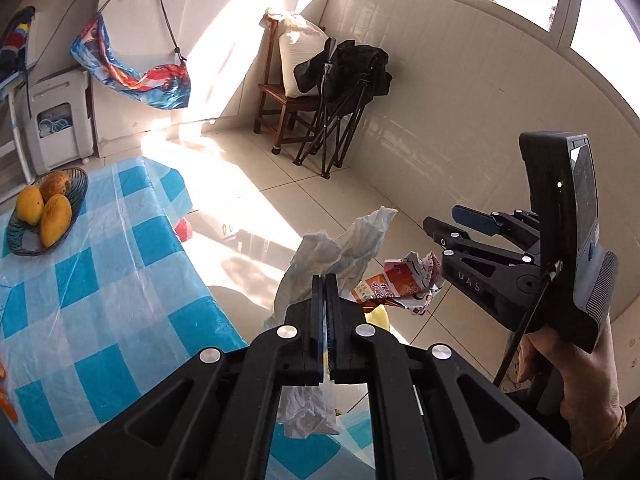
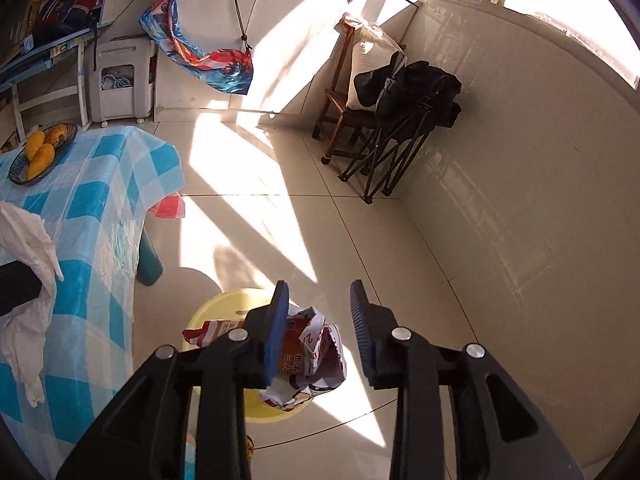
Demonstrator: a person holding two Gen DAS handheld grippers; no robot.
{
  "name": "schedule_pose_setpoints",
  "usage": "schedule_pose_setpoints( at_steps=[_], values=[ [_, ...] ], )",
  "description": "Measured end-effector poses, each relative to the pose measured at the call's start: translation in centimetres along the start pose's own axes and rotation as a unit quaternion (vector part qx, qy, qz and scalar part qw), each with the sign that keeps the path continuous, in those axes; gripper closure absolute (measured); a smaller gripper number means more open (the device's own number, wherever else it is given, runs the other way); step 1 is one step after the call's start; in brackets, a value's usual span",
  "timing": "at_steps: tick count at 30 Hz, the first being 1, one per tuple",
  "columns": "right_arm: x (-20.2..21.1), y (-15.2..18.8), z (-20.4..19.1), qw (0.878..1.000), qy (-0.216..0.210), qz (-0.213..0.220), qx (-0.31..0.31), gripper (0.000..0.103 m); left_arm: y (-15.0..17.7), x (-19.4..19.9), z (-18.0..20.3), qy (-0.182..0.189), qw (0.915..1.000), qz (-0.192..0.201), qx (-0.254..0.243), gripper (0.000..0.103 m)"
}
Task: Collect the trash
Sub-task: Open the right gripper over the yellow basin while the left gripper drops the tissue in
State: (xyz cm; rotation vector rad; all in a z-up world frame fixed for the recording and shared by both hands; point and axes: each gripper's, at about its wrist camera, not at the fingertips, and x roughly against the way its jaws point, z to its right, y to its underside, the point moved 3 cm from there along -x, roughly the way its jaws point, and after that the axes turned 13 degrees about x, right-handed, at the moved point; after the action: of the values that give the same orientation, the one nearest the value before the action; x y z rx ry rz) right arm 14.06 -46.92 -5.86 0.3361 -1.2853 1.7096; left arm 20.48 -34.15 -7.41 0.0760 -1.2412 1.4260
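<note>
Table edge [image 2: 100, 216] with blue check cloth blocks my left side; fruit basket [image 1: 46, 212] at its far end. My left gripper [image 1: 325, 292], jaws pinched on white tissue [image 1: 340, 248], just beside my right gripper [image 2: 320, 320], little gap between. Yellow bin [image 2: 224, 308] directly below right claw, crumpled wrapper [image 2: 316, 352] lying between its spread fingers. Bare tile floor [image 2: 400, 240] ahead and right. Wooden chair [image 2: 336, 100] and folded black chair [image 2: 396, 148] against far wall, well apart from me.
</note>
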Motion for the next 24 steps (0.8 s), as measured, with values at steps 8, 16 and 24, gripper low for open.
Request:
schedule_pose_setpoints(
  at_steps=[8,16,24],
  values=[
    [7.7,-0.7,2.4,0.973,-0.007,0.204,-0.106,0.032,-0.3,-3.9,1.7,0.009,0.9995,-0.029,0.000,0.100],
    [12.2,-0.1,2.5,0.935,-0.002,0.321,-0.148,0.017,-1.4,-7.9,4.1,0.019,0.9981,-0.055,-0.018,0.100],
    [11.3,-0.5,3.6,0.926,0.006,0.334,-0.177,0.015,-1.3,-12.3,6.0,0.009,0.9940,-0.103,-0.035,0.083]
  ],
)
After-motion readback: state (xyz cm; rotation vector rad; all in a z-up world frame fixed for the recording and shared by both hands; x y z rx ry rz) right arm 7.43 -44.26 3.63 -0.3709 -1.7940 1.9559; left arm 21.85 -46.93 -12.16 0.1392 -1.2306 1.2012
